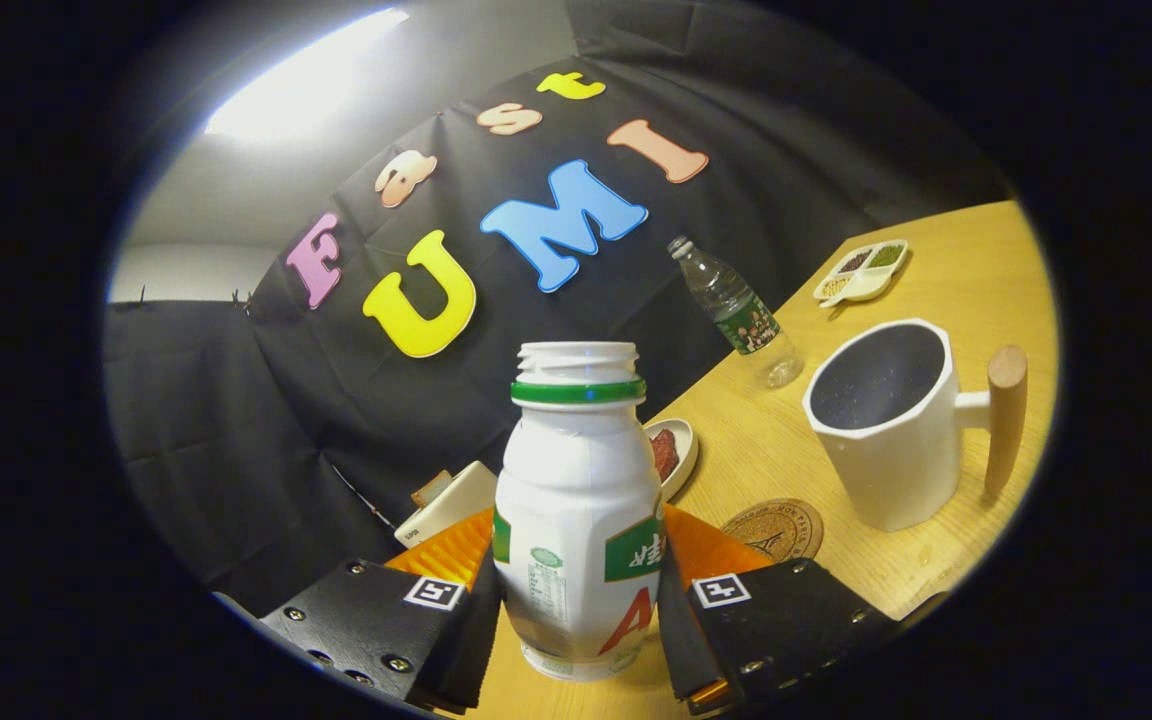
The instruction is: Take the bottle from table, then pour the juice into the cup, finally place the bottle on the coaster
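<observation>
The tool (576,600) is pinching the uncapped white bottle (576,520) between both fingers, tilted with the whole view, apparently lifted off the worktop (936,290). So the pickup looks done. Pouring remains: the cup (891,425) waits ahead to the right, the coaster (774,528) nearer, just beyond the right finger.

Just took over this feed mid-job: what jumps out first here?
The white bottle, cap off, stands clamped between the gripper's two fingers and looks lifted off the table. Beyond the fingers to one side stands the white cup with its wooden handle, and the round coaster lies between bottle and cup.
</observation>
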A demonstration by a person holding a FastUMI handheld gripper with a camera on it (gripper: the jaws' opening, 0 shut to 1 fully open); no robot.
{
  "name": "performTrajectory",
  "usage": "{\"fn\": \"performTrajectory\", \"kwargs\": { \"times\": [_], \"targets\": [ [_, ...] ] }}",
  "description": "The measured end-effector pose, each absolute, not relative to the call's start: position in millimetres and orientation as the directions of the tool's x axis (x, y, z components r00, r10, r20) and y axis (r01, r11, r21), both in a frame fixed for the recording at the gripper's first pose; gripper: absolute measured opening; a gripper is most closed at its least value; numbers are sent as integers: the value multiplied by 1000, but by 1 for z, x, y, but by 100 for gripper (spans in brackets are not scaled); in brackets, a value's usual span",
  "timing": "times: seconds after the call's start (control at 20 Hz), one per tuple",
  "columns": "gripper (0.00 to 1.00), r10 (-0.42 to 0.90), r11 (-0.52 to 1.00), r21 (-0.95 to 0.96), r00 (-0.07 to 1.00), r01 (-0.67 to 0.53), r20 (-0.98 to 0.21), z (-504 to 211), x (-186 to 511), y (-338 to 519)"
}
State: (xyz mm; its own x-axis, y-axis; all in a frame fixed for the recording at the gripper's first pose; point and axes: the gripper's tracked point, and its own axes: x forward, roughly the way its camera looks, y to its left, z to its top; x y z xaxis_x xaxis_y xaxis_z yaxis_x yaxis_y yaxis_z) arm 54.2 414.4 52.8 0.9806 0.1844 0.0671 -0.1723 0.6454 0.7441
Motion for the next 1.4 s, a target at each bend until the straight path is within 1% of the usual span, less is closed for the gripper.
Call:
{"fn": "performTrajectory", "kwargs": {
  "times": [0.15, 0.55, 0.9, 1.25, 1.4],
  "targets": [
    [68, 189, 554, 813, 978, -179, 86, 53, 53, 413],
    [68, 183, 442, 881, 979, -167, 94, 50, 57, 407],
    [67, 177, 286, 943, 977, -169, 121, 55, 57, 408],
    [67, 167, 185, 968, 976, -170, 139, 59, 57, 404],
    [67, 145, 109, 978, 977, -175, 158, 62, 55, 397]
  ]
}}
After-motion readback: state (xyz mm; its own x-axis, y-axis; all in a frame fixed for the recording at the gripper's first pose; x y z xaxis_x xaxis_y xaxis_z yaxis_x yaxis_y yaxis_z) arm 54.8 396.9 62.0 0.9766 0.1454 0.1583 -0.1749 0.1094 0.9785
